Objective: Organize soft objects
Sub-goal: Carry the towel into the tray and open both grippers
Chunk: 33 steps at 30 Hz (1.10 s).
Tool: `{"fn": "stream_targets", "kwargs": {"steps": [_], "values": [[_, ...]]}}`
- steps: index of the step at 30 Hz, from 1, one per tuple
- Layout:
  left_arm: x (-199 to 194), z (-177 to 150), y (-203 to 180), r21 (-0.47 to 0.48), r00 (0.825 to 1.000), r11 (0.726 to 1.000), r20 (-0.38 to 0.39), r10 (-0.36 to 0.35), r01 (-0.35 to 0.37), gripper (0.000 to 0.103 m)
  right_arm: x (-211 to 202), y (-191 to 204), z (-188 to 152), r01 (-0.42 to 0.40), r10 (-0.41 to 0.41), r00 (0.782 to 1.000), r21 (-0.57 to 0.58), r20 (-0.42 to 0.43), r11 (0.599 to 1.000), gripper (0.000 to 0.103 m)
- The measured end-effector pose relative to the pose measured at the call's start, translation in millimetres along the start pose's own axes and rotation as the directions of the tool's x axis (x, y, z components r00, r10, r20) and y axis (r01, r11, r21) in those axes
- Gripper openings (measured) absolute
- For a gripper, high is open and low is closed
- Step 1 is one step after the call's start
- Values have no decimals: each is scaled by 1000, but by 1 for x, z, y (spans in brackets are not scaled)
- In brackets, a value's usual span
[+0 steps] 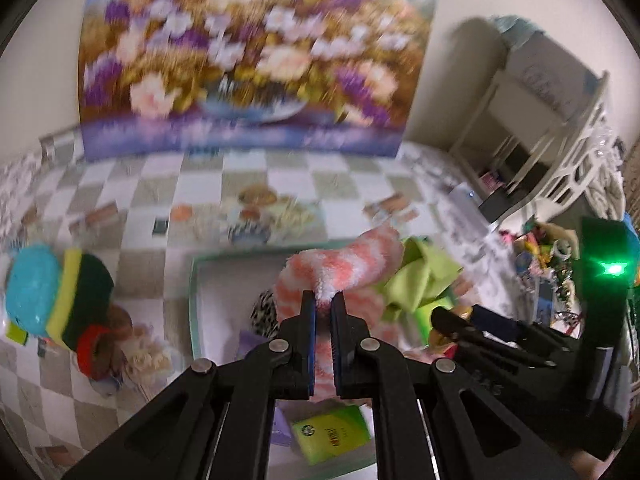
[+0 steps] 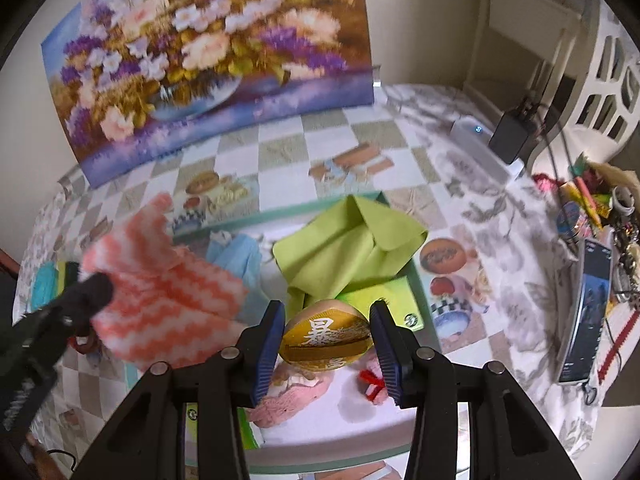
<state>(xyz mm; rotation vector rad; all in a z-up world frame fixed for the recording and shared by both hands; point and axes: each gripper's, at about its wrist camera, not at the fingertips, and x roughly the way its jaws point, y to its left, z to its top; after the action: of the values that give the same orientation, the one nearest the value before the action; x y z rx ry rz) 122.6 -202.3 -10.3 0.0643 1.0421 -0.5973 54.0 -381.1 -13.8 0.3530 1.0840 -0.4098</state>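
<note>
A fluffy pink-and-white striped cloth hangs from my left gripper, which is shut on its edge above the white tray with a teal rim. In the right wrist view the same cloth spreads over the tray's left side, below the left gripper. My right gripper is shut on a round gold cushion with white characters, held over the tray. In the tray lie a folded lime-green cloth, a light-blue cloth, a pink plush piece and a green packet.
A stack of sponges stands on the checked tablecloth left of the tray. A flower painting leans on the back wall. On the right are a white shelf, a charger, a dark flat device and small clutter.
</note>
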Motion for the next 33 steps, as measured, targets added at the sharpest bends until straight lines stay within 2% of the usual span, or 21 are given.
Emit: {"fn": "stream_targets", "kwargs": {"steps": [10, 18, 19, 20, 22, 24, 27, 29, 33], "values": [[49, -17, 22, -39, 989, 998, -138, 50, -56, 6, 43, 10, -13, -2, -2, 992, -33, -123, 999, 48], [54, -18, 28, -63, 986, 996, -159, 52, -63, 9, 50, 12, -15, 18, -24, 989, -46, -147, 999, 49], [53, -17, 28, -65, 986, 996, -159, 51, -62, 14, 50, 13, -15, 20, -28, 989, -50, -148, 999, 49], [51, -16, 29, -67, 986, 996, -158, 55, -66, 24, 50, 14, -15, 24, -32, 988, -55, -149, 998, 49], [48, -14, 29, -72, 986, 995, -153, 61, -73, 37, 49, 15, -15, 34, -43, 988, -66, -145, 997, 53], [43, -12, 31, -85, 988, 994, -144, 62, -74, 40, 45, 17, -14, 47, -57, 989, -75, -134, 996, 59], [35, -9, 35, -104, 989, 991, -133, 71, -85, 43, 38, 17, -11, 54, -63, 992, -78, -114, 995, 59], [30, -7, 38, -113, 988, 988, -125, 90, -104, 50, 32, 18, -10, 58, -66, 993, -81, -99, 995, 59], [21, -5, 46, -140, 986, 981, -117, 119, -135, 58, 20, 22, -8, 64, -70, 995, -84, -68, 994, 59]]}}
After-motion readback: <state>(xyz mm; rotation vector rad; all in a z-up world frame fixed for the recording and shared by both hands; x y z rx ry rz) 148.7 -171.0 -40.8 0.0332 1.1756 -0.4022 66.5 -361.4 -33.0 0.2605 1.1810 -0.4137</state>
